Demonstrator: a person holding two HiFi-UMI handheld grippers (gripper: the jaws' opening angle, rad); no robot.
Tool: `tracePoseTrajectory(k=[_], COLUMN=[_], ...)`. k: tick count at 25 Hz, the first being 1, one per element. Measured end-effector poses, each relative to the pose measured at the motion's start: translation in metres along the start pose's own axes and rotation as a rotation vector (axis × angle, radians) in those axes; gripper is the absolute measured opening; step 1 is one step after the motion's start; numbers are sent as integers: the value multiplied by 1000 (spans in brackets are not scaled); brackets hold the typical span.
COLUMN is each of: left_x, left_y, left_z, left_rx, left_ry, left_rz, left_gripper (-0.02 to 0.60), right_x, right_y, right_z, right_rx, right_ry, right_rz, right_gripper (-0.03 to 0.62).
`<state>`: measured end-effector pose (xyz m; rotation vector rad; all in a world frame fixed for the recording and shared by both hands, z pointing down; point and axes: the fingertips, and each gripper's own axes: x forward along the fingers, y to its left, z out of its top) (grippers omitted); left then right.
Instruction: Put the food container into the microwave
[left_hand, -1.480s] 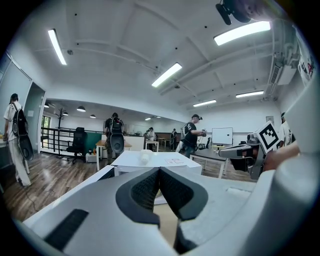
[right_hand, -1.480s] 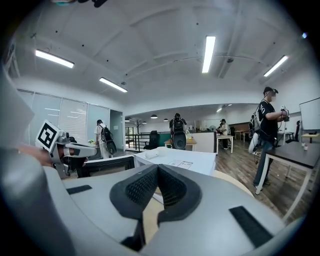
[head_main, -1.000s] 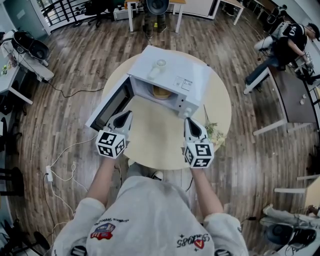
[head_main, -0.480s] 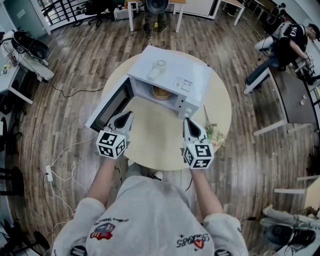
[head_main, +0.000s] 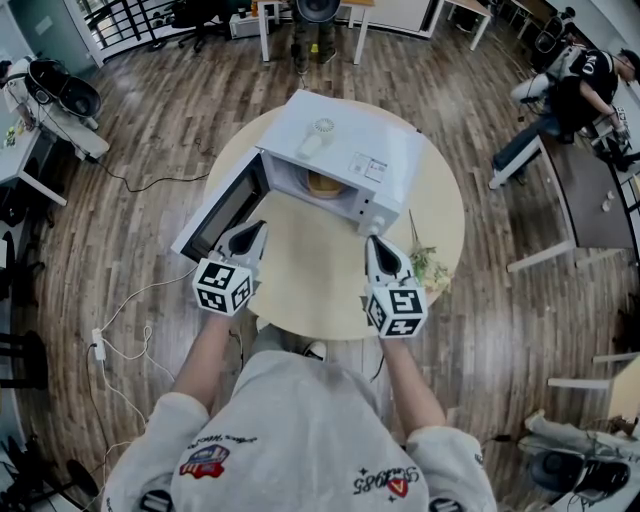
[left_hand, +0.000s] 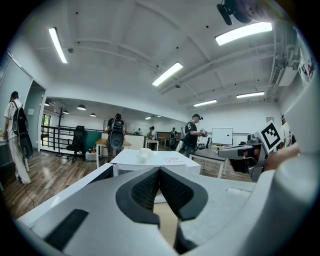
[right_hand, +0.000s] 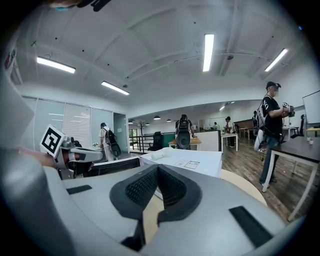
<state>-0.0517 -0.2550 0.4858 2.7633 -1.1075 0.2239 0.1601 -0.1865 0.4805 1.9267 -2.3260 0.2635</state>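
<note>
At seven o'clock over the round beige table (head_main: 300, 285), the left gripper (head_main: 250, 233) hovers with its jaws pressed together, holding nothing. The white box-shaped microwave (head_main: 350, 150) at twelve o'clock has its door (head_main: 215, 215) swung toward nine, and the tan food container (head_main: 322, 183) sits inside. At five o'clock, the right gripper (head_main: 374, 245) is likewise closed and empty.
</note>
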Motion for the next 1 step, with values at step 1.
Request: tracePoseTrajectory(k=[1], left_x=[-1], left_y=[0], left_z=[0], left_rx=[-1], left_ry=[0], left_rz=[0], left_gripper=[5], right_x=[0], right_y=[1], right_z=[0], right_rx=[-1], right_ry=[1], right_rz=[2], right_gripper=[5])
